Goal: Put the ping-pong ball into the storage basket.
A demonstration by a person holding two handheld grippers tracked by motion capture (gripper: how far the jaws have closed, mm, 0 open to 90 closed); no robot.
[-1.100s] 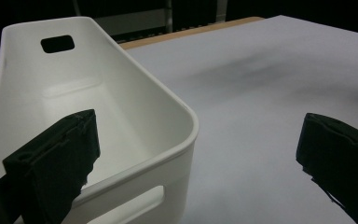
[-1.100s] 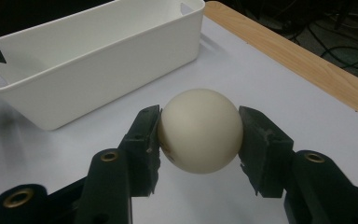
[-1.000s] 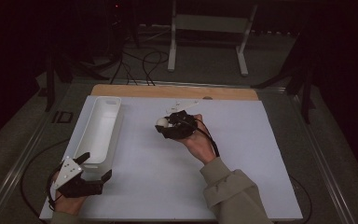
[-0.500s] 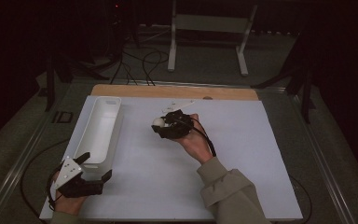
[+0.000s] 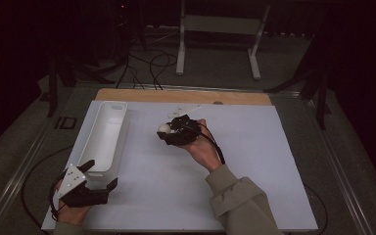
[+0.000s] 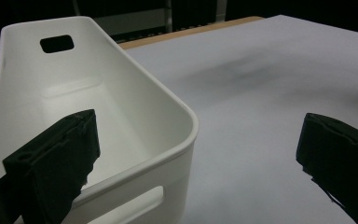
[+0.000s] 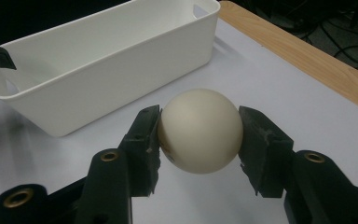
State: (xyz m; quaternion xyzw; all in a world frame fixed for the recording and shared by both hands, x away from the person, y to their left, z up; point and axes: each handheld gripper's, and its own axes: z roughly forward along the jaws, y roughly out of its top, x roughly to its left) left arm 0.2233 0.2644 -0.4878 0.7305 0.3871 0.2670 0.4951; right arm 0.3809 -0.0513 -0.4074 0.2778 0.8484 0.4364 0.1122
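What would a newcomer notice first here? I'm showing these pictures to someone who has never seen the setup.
Probably the cream ball clamped between the jaws of the right gripper, held over the middle of the white table. Next, the long white bin at the table's left side, empty as far as its inside shows. The left gripper sits open at the bin's near end, one jaw over the rim.

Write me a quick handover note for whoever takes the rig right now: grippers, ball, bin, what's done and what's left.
Right gripper: shut on the cream ball, held above the white mat, right of the bin.
Left gripper: open, jaws straddling the near end of the white bin, one jaw inside, not clamped.
Done: ball picked up.
Left: probably carry the ball over the bin and release it inside; the part of the bin interior in view has nothing in it.
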